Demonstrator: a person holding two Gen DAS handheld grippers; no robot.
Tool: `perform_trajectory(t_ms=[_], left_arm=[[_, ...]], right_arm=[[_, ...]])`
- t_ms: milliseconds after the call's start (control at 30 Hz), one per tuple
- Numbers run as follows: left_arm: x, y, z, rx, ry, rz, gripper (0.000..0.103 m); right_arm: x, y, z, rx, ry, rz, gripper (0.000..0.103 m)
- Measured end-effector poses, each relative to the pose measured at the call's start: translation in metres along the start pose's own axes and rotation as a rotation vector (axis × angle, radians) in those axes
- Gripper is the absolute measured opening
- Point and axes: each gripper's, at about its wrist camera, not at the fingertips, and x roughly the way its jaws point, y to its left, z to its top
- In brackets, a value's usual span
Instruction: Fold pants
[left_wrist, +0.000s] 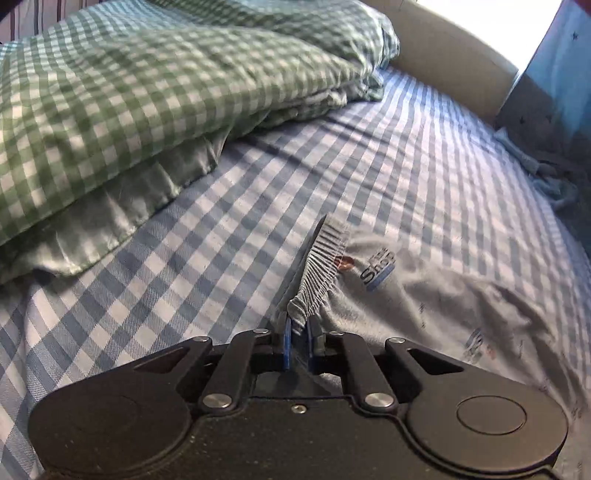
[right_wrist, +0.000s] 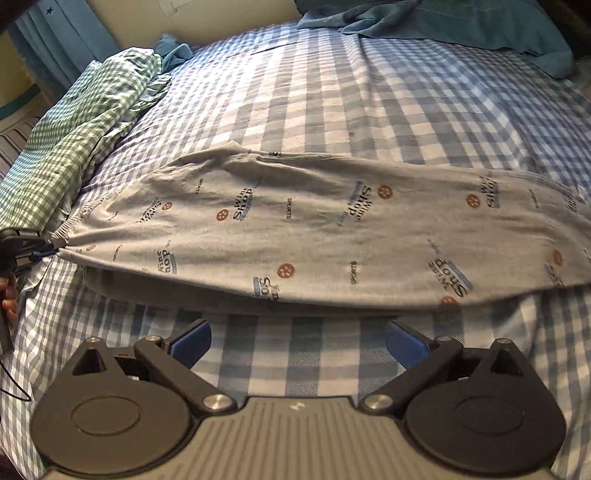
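A pair of light grey knit pants (right_wrist: 314, 236), printed all over with small logos, lies spread on a bed sheet of blue-and-white checked cotton (right_wrist: 369, 92), its long axis running from side to side across the right wrist view, with the gathered, ribbed waistband (left_wrist: 319, 273) at the left end and the legs running off toward the right edge. The left gripper (left_wrist: 298, 325) has its blue-padded jaws pinched together on that waistband, a bunch of the elastic standing up between the pads; in the right wrist view the same tool shows at the far left, at the very end of the garment. The right gripper (right_wrist: 299, 341) hangs with its jaws spread wide and nothing between them, over bare sheet just on the near side of the pants' long edge, roughly at mid-length. So the garment lies straight ahead of the right tongs, crosswise to them, and the free leg end is well off to their right; I judge the right hand is the one placed to take it. The print reads "Wine Shop" and "SPORTS", beside small reddish round badges. A rumpled green-and-white gingham duvet (left_wrist: 129, 92) lies beside the waistband end.
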Motion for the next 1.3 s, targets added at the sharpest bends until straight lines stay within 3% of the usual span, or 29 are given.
perform_trajectory(t_ms=[100,133,167,233,400,500,533,600,633,700,733,767,867,1033,1200,1300], left_arm=[[0.012,0.014,-0.005,-0.047,0.038,-0.040,0.020],[0.011,0.018,-0.005,-0.062,0.030,-0.062,0.033],[0.009,0.023,-0.005,-0.074,0.021,-0.093,0.054],[0.006,0.030,-0.005,-0.088,-0.010,-0.126,0.077],[0.020,0.036,0.009,-0.060,0.012,-0.148,0.077],[0.034,0.036,0.017,-0.063,0.047,-0.169,0.074],[0.036,0.034,0.019,-0.052,0.047,-0.169,0.074],[0.037,0.027,0.022,0.002,0.051,-0.161,0.060],[0.039,0.023,0.023,0.030,0.065,-0.180,0.032],[0.037,0.015,0.023,0.048,0.061,-0.151,0.022],[0.035,0.011,0.024,0.067,0.054,-0.133,0.011],[0.030,0.008,0.024,0.080,0.041,-0.124,0.006],[0.008,0.005,0.026,0.076,-0.009,-0.124,0.005],[-0.019,-0.005,0.023,0.131,-0.075,-0.094,0.005],[0.011,-0.003,0.017,0.153,-0.002,-0.051,0.006],[0.013,0.001,0.019,0.128,0.008,-0.037,0.029]], right_arm=[[0.020,0.011,0.029,-0.030,-0.011,0.024,0.102],[0.025,0.014,0.041,-0.038,-0.018,0.040,0.103],[0.033,0.019,0.056,-0.047,-0.027,0.062,0.103],[0.049,0.028,0.084,-0.063,-0.038,0.099,0.103],[0.105,0.051,0.164,-0.015,-0.036,0.180,0.102],[0.146,0.060,0.200,0.040,-0.005,0.181,0.098],[0.159,0.062,0.208,0.057,0.015,0.174,0.091],[0.182,0.066,0.218,0.098,0.065,0.178,0.082],[0.191,0.067,0.220,0.114,0.089,0.176,0.074],[0.207,0.070,0.220,0.118,0.148,0.138,0.057],[0.210,0.072,0.218,0.104,0.154,0.115,0.038],[0.210,0.074,0.216,0.086,0.151,0.102,0.018],[0.199,0.081,0.215,0.040,0.115,0.119,0.006],[0.172,0.097,0.224,-0.096,0.002,0.105,0.004],[0.185,0.102,0.230,-0.136,0.023,0.073,0.003],[0.179,0.101,0.222,-0.158,0.011,0.048,0.011]])
